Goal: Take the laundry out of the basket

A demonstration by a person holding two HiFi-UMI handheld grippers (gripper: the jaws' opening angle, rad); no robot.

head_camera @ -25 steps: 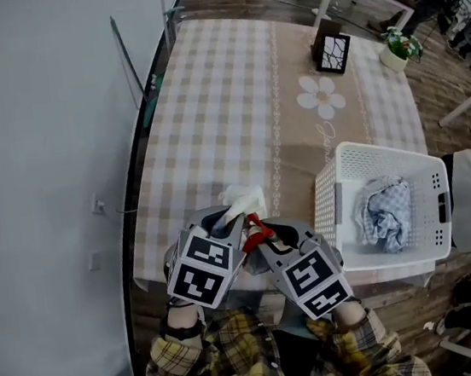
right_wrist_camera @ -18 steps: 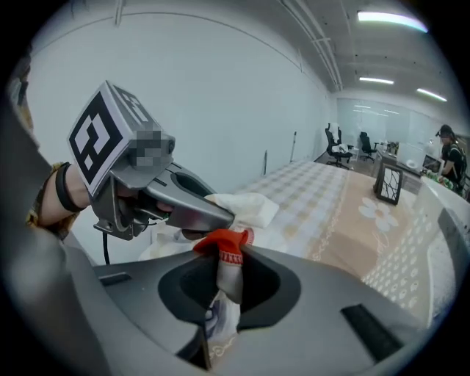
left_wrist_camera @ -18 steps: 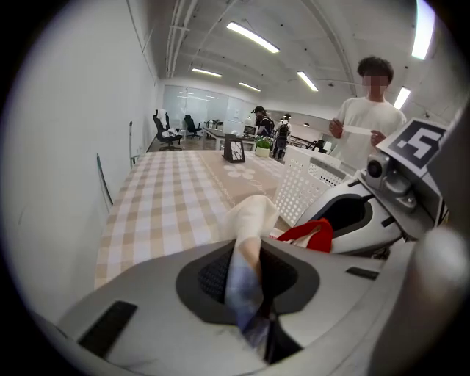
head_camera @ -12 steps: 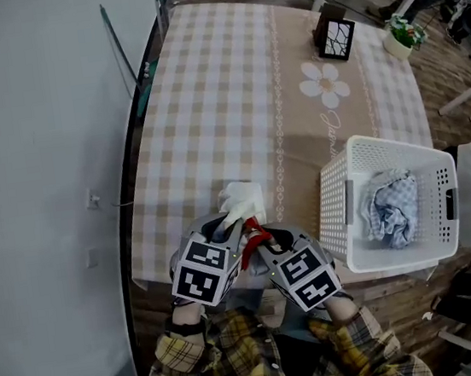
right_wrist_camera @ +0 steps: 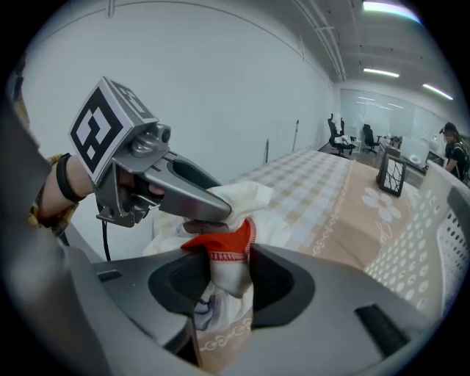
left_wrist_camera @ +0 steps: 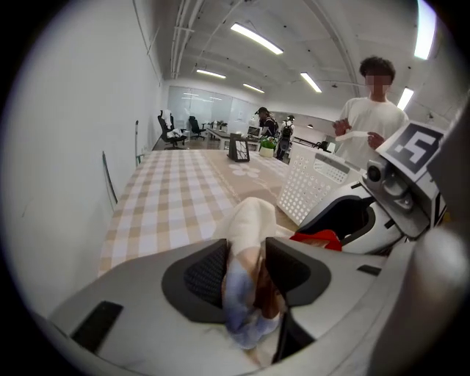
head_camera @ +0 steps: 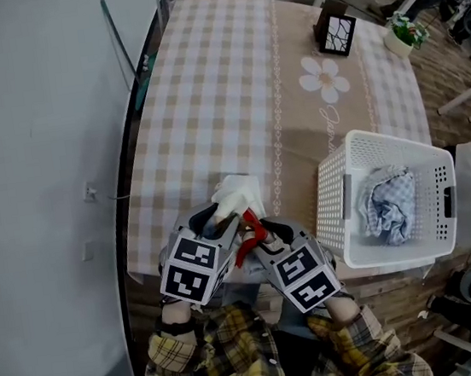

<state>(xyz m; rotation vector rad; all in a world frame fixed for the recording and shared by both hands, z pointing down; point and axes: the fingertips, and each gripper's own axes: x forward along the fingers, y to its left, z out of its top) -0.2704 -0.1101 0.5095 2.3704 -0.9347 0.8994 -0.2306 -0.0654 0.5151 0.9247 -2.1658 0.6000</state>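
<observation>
Beige checks cover the worktop (head_camera: 221, 81), and the white garment (head_camera: 238, 196) lies bunched at its near edge, well left of the basket (head_camera: 334, 204), where 1 blue checked cloth (head_camera: 385, 199) remains. Left gripper (left_wrist_camera: 246, 268) and right gripper (right_wrist_camera: 219, 273) have both let go, fabric loose between their jaws. Pulling back could snag the red hem (right_wrist_camera: 220, 239) and drag the garment off the edge. Since 1 second ago, both grippers have sunk and their jaws have just been opening.
</observation>
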